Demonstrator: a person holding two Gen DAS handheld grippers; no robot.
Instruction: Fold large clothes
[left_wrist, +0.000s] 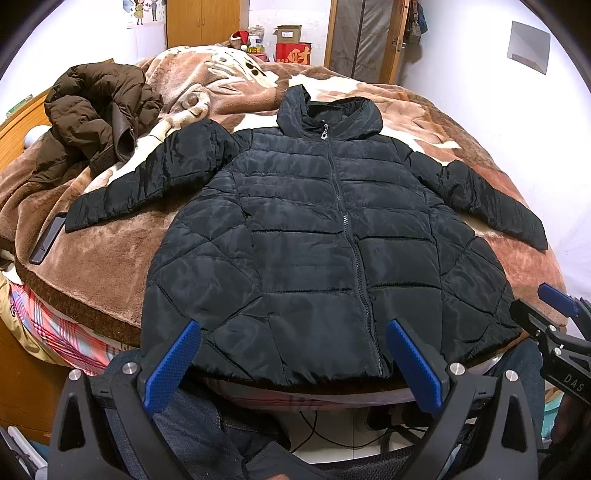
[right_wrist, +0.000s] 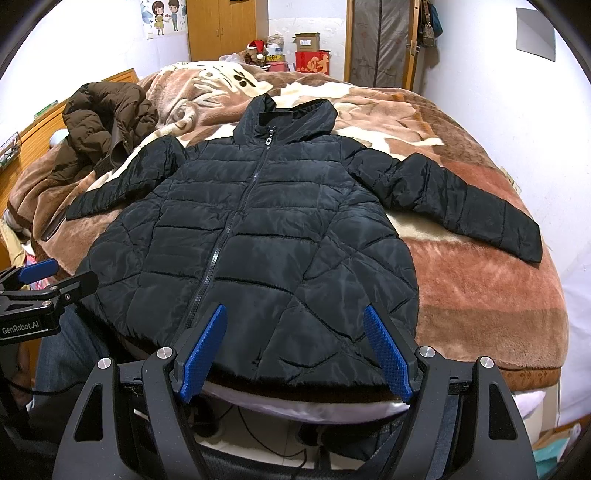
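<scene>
We have the black puffer jacket (left_wrist: 295, 229) lying face up and zipped on the brown fleece blanket (left_wrist: 110, 266), hood away from us, hem hanging a little over the near edge of the bed. Both sleeves are spread out to the sides of the jacket body. A brown coat (left_wrist: 96, 118) sits crumpled beyond the jacket's left sleeve (left_wrist: 147, 177), and a dark phone (left_wrist: 48, 236) lies just beside that sleeve's cuff.

Our left gripper (left_wrist: 291, 354) hangs over the hem on the left side of the zip, jaws spread wide and holding nothing. Our right gripper (right_wrist: 295, 347) hangs over the hem on the right side, also wide apart and empty. Neither appears to touch the fabric.

We judge the fold has not begun, so the first step is likely bringing 1 sleeve across the chest. To do it well we should take the right sleeve (right_wrist: 480, 214) near its cuff, pinching the full padded thickness so the slippery shell does not slide out, then lay it flat across the jacket body. For the left sleeve we should lift clear of the phone. The padding will likely spring back, so we should press each fold down before letting go
</scene>
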